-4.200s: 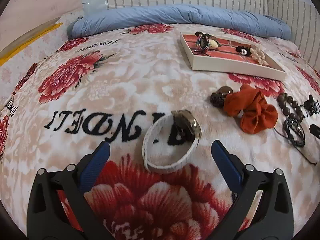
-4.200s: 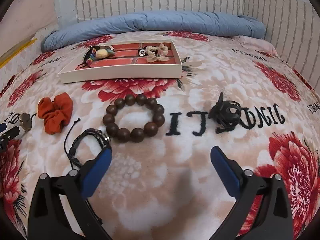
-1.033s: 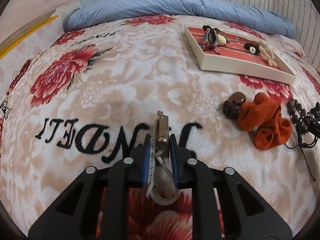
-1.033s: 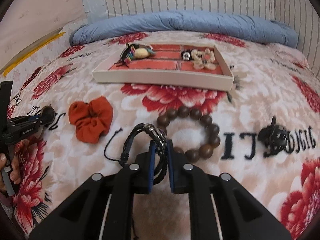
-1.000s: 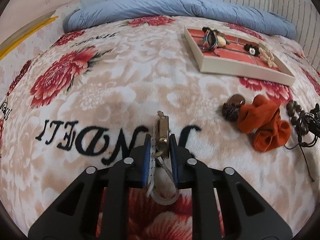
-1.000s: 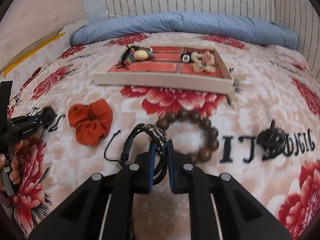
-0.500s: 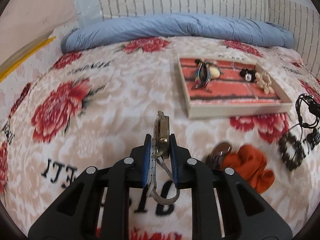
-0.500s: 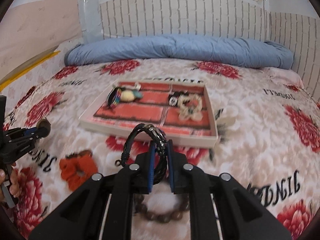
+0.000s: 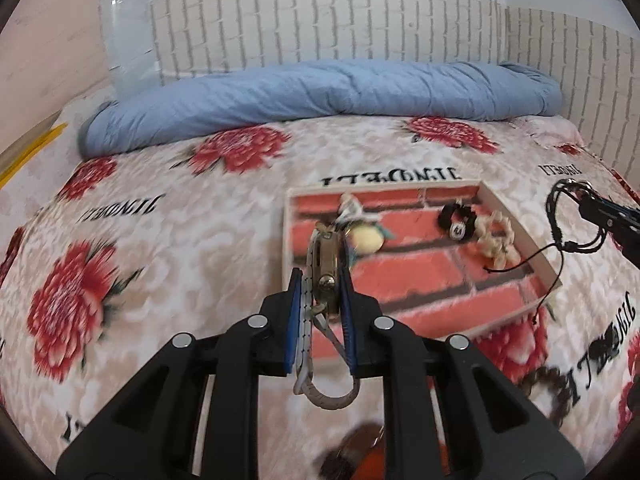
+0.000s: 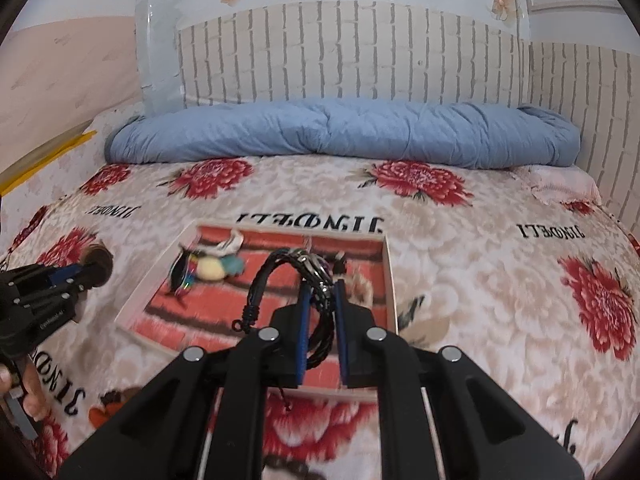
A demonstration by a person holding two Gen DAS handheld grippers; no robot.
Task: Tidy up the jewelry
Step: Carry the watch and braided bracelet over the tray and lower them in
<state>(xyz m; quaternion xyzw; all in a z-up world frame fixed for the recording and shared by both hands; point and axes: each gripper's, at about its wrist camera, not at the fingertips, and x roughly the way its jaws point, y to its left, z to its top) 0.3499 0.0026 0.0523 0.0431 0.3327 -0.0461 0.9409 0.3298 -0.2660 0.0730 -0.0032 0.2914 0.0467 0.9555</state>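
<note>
My left gripper (image 9: 320, 280) is shut on a wristwatch (image 9: 326, 264) with a white strap and holds it in the air near the left front of the brick-patterned tray (image 9: 516, 220). My right gripper (image 10: 320, 292) is shut on a black cord bracelet (image 10: 296, 268) and holds it above the tray (image 10: 390, 280). The right gripper with the bracelet (image 9: 568, 220) shows at the right of the left wrist view. The left gripper (image 10: 86, 270) shows at the left of the right wrist view. The tray holds a colourful bracelet (image 10: 186, 274), a pale yellow piece (image 10: 212, 270) and a cream flower piece (image 9: 494, 236).
The bed has a floral blanket (image 9: 160, 240) and a rolled blue duvet (image 10: 340, 132) against the brick-patterned wall. A brown bead bracelet (image 9: 552, 384) lies right of the tray. An orange scrunchie (image 10: 102, 414) lies in front of it.
Both grippers closed on their items, lifted them off the blanket and carried them forward. The watch and the cord bracelet now hang at the tray.
</note>
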